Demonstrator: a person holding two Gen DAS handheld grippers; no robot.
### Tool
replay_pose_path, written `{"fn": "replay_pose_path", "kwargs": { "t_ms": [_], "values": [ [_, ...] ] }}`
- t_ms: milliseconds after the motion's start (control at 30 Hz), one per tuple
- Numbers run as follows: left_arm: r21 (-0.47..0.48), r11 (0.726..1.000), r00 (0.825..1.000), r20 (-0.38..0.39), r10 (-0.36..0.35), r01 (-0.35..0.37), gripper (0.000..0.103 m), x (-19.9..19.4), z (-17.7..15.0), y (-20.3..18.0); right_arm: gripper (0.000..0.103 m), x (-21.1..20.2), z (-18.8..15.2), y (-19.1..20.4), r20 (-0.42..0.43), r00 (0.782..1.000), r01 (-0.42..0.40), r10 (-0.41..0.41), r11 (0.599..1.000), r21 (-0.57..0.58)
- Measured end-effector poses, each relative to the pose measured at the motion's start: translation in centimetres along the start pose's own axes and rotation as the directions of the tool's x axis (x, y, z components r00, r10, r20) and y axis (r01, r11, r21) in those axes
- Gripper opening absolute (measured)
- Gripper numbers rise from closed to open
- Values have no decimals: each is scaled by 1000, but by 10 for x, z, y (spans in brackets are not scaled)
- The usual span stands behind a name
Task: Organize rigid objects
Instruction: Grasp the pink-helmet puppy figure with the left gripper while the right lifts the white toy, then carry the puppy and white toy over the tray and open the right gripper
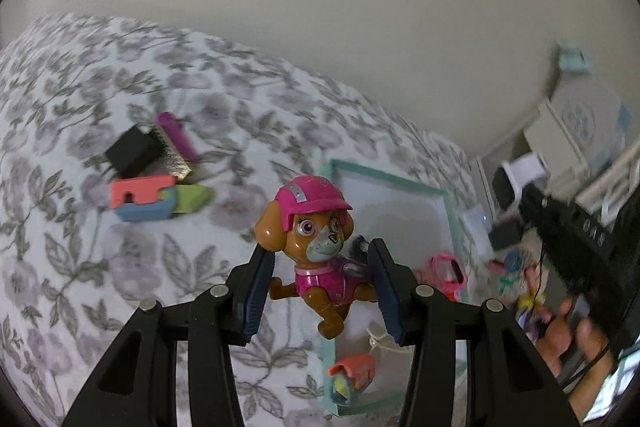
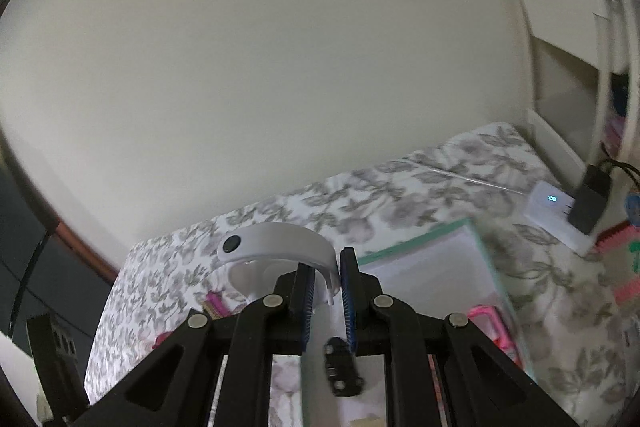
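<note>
left gripper [image 1: 320, 277]: pinching toy dog [image 1: 316, 247], pink helmet | right gripper [image 2: 325, 301]: pressed on white curved band [image 2: 276, 247] | tray [image 1: 448, 203]: teal-rimmed, on floral cloth [image 1: 120, 267], right of blocks [image 1: 152, 201]

Floral bedspread [image 1: 100, 267] below a cream wall [image 1: 320, 7] — white charger [image 2: 550, 211] lit.

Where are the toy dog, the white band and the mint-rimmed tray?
toy dog [image 1: 316, 239]: left wrist view, on its face.
white band [image 2: 276, 241]: right wrist view, on its outer curve.
mint-rimmed tray [image 1: 384, 177]: left wrist view, on its far rim.
</note>
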State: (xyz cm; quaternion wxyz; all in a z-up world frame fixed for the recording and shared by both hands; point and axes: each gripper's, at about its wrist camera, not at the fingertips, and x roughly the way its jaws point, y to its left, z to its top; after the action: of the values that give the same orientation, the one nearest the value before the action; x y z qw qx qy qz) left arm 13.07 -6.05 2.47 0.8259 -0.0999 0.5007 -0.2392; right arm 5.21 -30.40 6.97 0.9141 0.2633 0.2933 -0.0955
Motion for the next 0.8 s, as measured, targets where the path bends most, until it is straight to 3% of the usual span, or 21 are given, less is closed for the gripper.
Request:
{"fn": "replay_pose_path", "kwargs": {
  "t_ms": [400,567,800],
  "values": [
    [203,979,998,-61,9,4,50,43,-29,-55,14,-4,3,-64,-36,992,126,-124,989,72],
    [250,968,996,-85,27,-5,50,60,-41,-65,14,16,-8,-84,-127,975,189,-181,981,52],
    [284,959,989,-132,63,-24,50,80,-53,-68,14,49,-29,-98,-229,959,185,-165,980,70]
  ]
}}
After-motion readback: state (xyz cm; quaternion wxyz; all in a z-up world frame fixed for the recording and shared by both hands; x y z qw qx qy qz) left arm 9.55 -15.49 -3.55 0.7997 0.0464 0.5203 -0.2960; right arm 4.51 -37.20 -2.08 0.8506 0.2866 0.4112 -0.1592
